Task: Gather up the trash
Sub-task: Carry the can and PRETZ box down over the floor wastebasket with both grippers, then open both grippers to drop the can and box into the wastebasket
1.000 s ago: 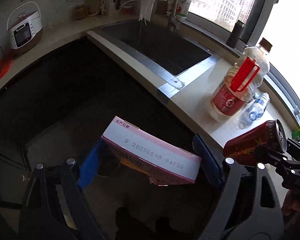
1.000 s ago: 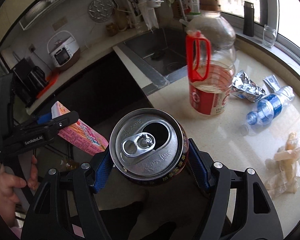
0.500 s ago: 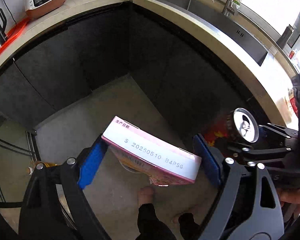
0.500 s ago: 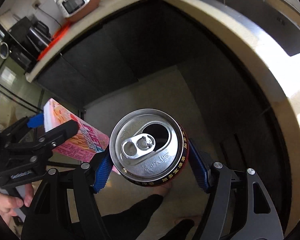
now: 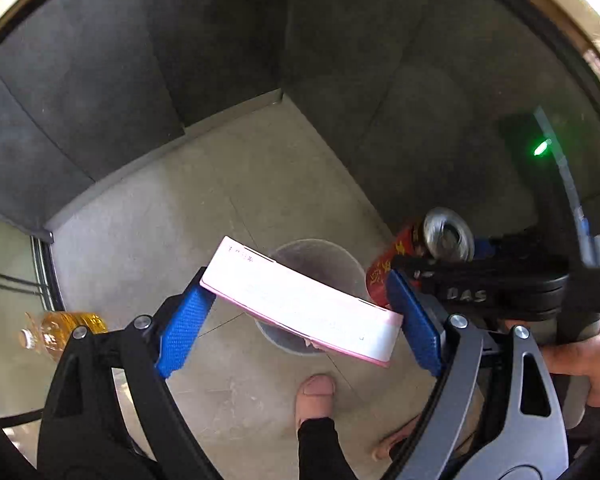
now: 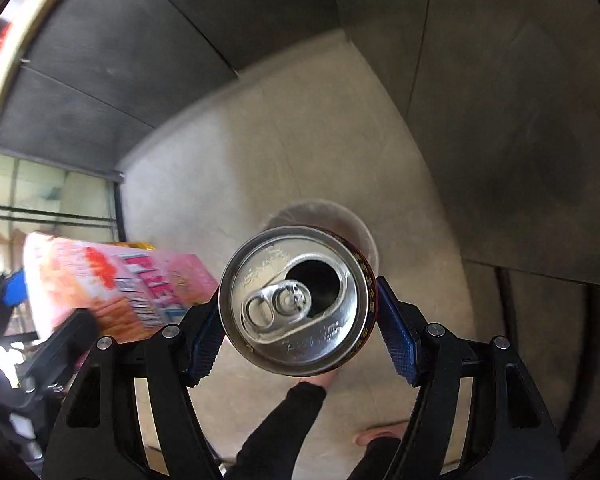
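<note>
The countertop has left both views; floor and a grey waste bin (image 5: 352, 264) now lie below. My left gripper (image 5: 296, 320) clamps the pink carton (image 5: 300, 300) over the bin. My right gripper (image 6: 300, 320) clamps the opened drink can (image 6: 296, 296) above its rim.

A pale tiled floor (image 5: 148, 216) carries a round bin (image 5: 324, 256) near the dark cabinets' corner, an amber bottle (image 5: 60, 332) lying by its left edge, and bare feet (image 5: 316, 396).

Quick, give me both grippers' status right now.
Left gripper: closed on the pink box, above the bin.
Right gripper: closed on the can.
</note>
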Tool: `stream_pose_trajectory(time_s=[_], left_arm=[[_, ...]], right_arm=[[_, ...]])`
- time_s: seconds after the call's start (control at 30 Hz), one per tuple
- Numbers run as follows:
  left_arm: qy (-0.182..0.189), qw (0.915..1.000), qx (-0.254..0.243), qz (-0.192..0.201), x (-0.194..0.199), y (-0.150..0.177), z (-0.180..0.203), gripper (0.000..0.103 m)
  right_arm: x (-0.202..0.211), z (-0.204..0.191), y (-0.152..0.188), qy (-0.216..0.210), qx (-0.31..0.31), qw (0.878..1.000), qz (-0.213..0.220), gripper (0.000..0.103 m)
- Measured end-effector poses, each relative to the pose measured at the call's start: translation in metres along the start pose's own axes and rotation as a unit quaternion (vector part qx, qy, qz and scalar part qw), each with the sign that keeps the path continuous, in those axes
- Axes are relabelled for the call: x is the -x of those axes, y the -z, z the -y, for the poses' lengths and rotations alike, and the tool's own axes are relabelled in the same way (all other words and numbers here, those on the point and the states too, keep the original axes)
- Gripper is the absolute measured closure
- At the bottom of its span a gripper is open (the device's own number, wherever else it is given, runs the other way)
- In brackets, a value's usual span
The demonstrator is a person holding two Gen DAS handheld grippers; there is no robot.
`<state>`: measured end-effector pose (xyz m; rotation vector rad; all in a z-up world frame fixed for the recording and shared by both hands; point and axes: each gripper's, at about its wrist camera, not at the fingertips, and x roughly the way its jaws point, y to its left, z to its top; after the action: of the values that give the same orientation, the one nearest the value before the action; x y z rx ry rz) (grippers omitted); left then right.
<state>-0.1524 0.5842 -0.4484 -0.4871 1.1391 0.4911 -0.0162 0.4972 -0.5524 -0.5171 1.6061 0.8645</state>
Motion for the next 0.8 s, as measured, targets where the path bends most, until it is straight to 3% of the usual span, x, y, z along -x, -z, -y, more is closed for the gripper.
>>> stream_pose_trajectory(time_s=[0.17,0.33,0.37,0.4,0.47,0.8], left_arm=[[0.004,0.9997,0.014,-0.021,-0.049,0.017,-0.016,0.019],[0.026,0.9970,0.056,-0.046,-0.091,0.021,-0.023,0.019],[0.031,0.9963,0.059,-0.054,-0.098,0.023,-0.022,0.019],[0.032,0.9955,0.063,-0.063,-0.105,0.026,-0.021,0.018],[0.036,0.9936,0.075,-0.076,-0.112,0.026,-0.019,0.018],[0.029,0.9926,0.073,-0.092,-0.110,0.030,-0.012,0.010]], right_arm=[[-0.055,0.005,-0.009,0.000,-0.016,0.999,-0.030,0.034],[-0.084,0.013,-0.009,0.002,-0.026,0.998,-0.052,0.033],[-0.088,0.016,-0.010,-0.003,-0.032,0.998,-0.056,0.031],[-0.089,0.022,-0.005,-0.007,-0.041,0.997,-0.063,0.021],[-0.097,0.034,-0.001,-0.014,-0.060,0.995,-0.077,0.020],[-0.061,0.051,0.011,-0.013,-0.074,0.997,-0.036,0.019]])
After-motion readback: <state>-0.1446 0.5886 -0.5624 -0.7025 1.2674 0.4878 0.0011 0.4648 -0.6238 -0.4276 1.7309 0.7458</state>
